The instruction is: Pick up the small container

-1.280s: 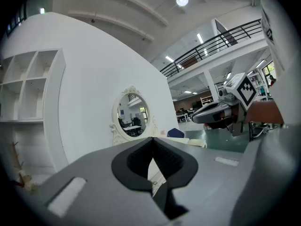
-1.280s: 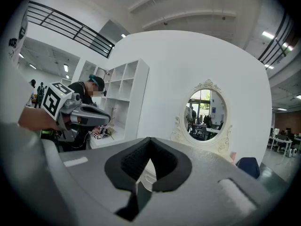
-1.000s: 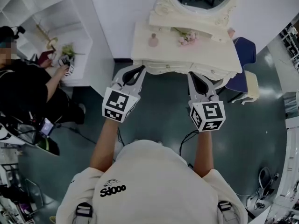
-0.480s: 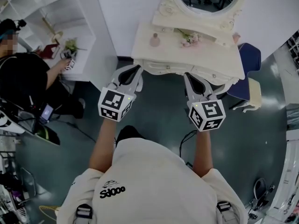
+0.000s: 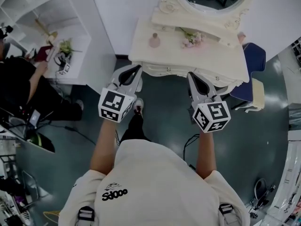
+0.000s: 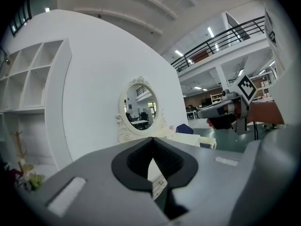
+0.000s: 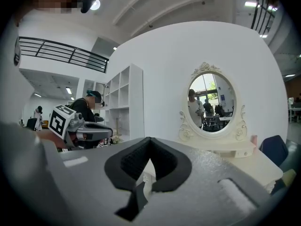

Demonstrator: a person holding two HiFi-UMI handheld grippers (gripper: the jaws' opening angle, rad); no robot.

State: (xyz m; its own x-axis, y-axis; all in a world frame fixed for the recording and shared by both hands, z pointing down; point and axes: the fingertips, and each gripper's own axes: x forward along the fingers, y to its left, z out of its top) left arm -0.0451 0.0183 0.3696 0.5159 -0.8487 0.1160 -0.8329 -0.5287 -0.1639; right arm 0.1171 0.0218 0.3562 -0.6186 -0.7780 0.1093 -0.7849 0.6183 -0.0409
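A small pink container (image 5: 154,41) stands on the left part of the cream dressing table (image 5: 221,55), with a sprig of pink flowers (image 5: 190,38) to its right. My left gripper (image 5: 138,68) is shut and empty, its tips just short of the table's front edge and below the container. My right gripper (image 5: 191,75) is also shut and empty, at the front edge further right. In the left gripper view the jaws (image 6: 152,139) meet in front of the oval mirror (image 6: 140,103). The right gripper view shows shut jaws (image 7: 149,138) and a pink item (image 7: 254,139) beside the mirror.
A white shelf unit (image 5: 51,22) stands at the left, with another person (image 5: 19,79) crouched by it. A blue chair (image 5: 253,55) and a cream stool (image 5: 256,89) sit right of the table. Dark floor (image 5: 164,107) lies between me and the table.
Both grippers have come a little closer to the table's front edge and sunk slightly, jaws still shut. My foot now shows on the floor. The other person has slid toward the left edge.
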